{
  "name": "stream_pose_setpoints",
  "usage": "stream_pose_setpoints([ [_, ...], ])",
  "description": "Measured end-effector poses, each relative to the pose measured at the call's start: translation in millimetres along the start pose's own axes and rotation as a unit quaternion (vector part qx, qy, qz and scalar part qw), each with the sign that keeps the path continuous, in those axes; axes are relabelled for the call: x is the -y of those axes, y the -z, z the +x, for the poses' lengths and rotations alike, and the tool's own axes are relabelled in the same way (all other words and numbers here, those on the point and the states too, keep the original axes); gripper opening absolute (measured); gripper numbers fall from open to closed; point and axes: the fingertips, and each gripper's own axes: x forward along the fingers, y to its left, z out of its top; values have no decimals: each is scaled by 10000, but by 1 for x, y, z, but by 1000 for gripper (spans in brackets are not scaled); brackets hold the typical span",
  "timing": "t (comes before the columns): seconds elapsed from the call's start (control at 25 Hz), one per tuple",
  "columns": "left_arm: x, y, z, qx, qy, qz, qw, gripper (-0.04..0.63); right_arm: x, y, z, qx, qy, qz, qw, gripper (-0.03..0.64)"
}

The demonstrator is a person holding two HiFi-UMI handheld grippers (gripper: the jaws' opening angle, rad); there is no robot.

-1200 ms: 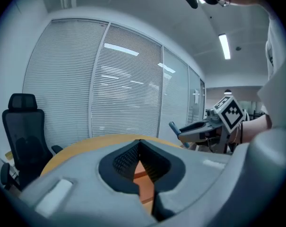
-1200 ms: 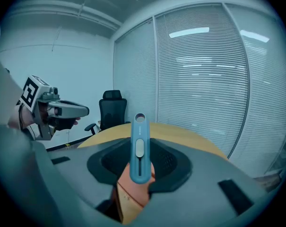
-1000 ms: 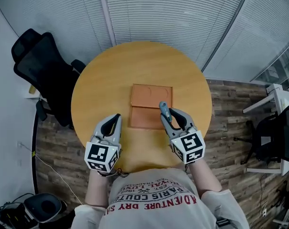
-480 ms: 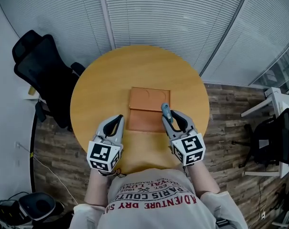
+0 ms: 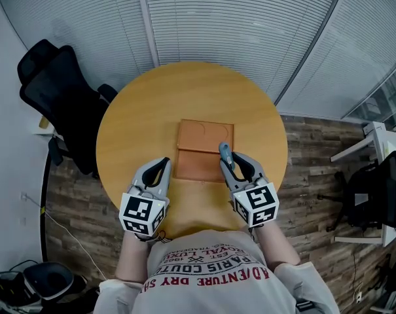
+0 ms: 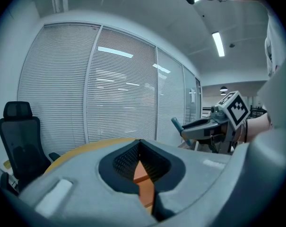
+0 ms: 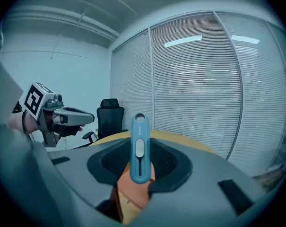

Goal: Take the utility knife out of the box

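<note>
Since the right gripper (image 5: 235,164) has its jaws clamped on the blue utility knife (image 5: 225,154), which stands upright between them above the near right edge of the orange-brown box (image 5: 201,136), the extraction itself looks done. What seems left is carrying the knife clear and setting it on the round wooden table (image 5: 145,110). Beside the box's near left corner, the left gripper (image 5: 160,165) hangs with its jaws together, gripping nothing.

Office meeting room — slatted blinds (image 5: 237,25) over glass partitions at 12 o'clock, black swivel chair (image 5: 57,100) at 10 o'clock of the round wooden table (image 5: 129,129), white desk (image 5: 374,139) at 3 o'clock — ceiling strip light (image 6: 218,44) overhead.
</note>
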Motion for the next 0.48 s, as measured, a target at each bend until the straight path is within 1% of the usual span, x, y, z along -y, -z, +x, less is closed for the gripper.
stream_pose_setpoints([
  [0.28, 7, 7, 0, -58, 11, -60, 10000, -5, -4, 8, -3, -110, -129, 38, 9998, 132],
  [0.48, 5, 12, 4, -86, 64, -146, 9998, -5, -7, 13, 6, -205, -151, 58, 9997, 132],
])
